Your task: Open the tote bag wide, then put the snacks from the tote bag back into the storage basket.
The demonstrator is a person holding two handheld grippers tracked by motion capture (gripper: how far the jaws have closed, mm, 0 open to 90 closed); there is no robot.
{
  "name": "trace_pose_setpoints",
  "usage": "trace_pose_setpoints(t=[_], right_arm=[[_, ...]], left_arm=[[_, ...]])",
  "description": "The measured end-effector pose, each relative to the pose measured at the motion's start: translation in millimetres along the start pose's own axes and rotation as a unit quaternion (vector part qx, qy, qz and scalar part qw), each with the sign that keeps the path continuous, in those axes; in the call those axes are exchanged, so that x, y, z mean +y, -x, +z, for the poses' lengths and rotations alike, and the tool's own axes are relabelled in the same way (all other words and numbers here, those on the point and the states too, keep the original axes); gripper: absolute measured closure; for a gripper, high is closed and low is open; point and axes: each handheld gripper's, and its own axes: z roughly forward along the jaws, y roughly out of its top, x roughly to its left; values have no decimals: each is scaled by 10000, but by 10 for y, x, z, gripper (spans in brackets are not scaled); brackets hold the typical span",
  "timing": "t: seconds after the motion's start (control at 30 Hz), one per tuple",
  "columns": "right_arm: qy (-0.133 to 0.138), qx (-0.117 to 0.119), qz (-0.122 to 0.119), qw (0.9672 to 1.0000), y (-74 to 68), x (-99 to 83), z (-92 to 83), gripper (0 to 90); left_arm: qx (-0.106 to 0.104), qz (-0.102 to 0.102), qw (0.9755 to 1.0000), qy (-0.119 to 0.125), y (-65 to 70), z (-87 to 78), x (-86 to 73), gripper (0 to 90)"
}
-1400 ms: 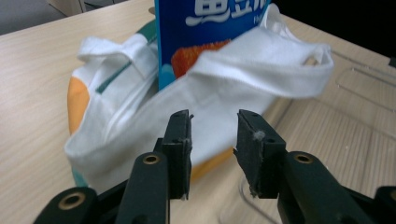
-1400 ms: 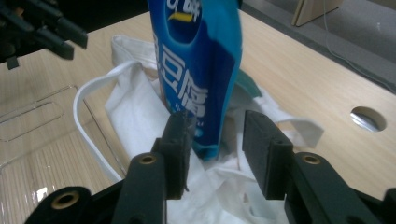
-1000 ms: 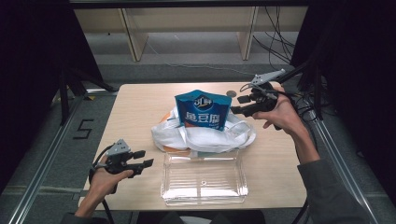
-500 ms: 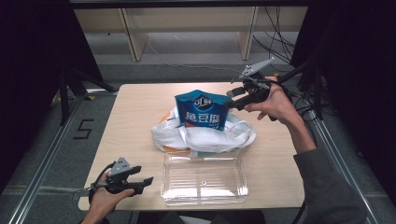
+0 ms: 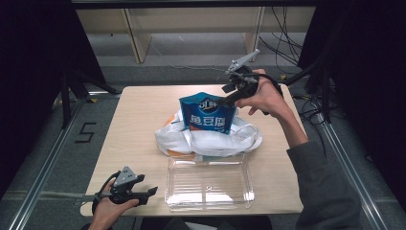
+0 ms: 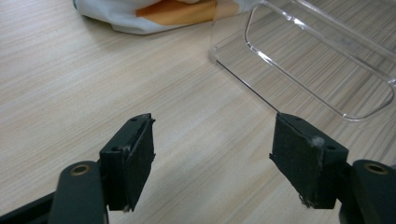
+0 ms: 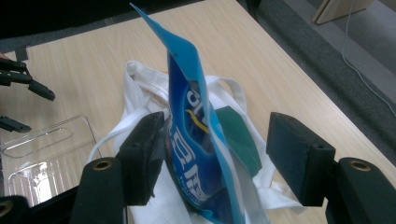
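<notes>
A blue snack bag (image 5: 207,114) stands upright in a white tote bag (image 5: 210,140) at the table's middle. My right gripper (image 5: 229,94) is at the snack bag's upper right corner. In the right gripper view the blue snack bag (image 7: 196,154) rises between the jaws of my right gripper (image 7: 224,144); the left pad (image 7: 147,154) is against it and the right pad (image 7: 299,158) is clear of it. These jaws have just been closing. My left gripper (image 5: 149,192) rests low by the table's front left edge. Its jaws (image 6: 212,149) have just been opening, over bare wood.
A clear plastic tray (image 5: 209,203) lies in front of the tote bag, just right of the left gripper; its rim (image 6: 261,98) is near the right jaw. A green item (image 7: 236,135) and an orange one (image 5: 184,154) show in the tote bag. Cables hang off the table's far right.
The right gripper has moved left and up from beside the snack bag to straddle its top corner. The left hand has drawn back to the front edge, its jaws wider.
</notes>
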Motion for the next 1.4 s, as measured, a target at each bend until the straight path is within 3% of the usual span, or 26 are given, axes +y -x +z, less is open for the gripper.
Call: trace_pose_setpoints(t=[0.03,0.07,0.13,0.33,0.43,0.47,0.57,0.67,0.8,0.83,0.87,1.1,1.17,1.37,1.4], right_arm=[[-69,2,88,9999,-21,24,21,396],[-51,32,-21,10000,-19,52,63,403],[-173,21,-16,9998,-19,85,110,413],[-417,112,-100,9990,-20,166,271,464],[-515,181,-157,9984,-21,195,335,488],[-502,182,-201,9984,-16,200,365,500],[-560,251,-235,9978,5,206,420,533],[-629,277,-306,9972,15,199,479,558],[-684,322,-261,9968,-4,203,493,609],[-655,341,-348,9967,13,207,503,619],[-656,340,-336,9967,19,209,503,628],[-786,431,-271,9956,26,204,543,694],[-722,455,-351,9957,34,211,546,757],[-787,456,-598,9941,54,220,526,880],[-808,471,-638,9936,55,223,522,896]], left_arm=[[-3,42,10000,-38,-7,-11,-1,290],[35,41,10000,-22,-4,-8,-3,290],[20,-45,9999,125,22,5,-8,290],[19,156,9999,-38,-3,-12,-11,286],[23,157,9999,-55,-7,-8,-10,285],[32,65,10000,-56,-1,-4,-17,285],[36,138,9999,26,-1,-13,-15,285],[13,155,9999,-59,9,-24,-9,285],[2,256,9997,-55,7,-20,-19,285],[38,155,9999,13,17,-15,-23,285],[29,309,9994,-120,-9,-35,-15,285],[-4,189,9998,-37,15,-4,-23,282],[-30,113,9999,-67,18,-10,-23,283],[-26,216,9997,-58,15,-11,-20,283],[-41,92,9999,-19,28,-1,-30,283]])
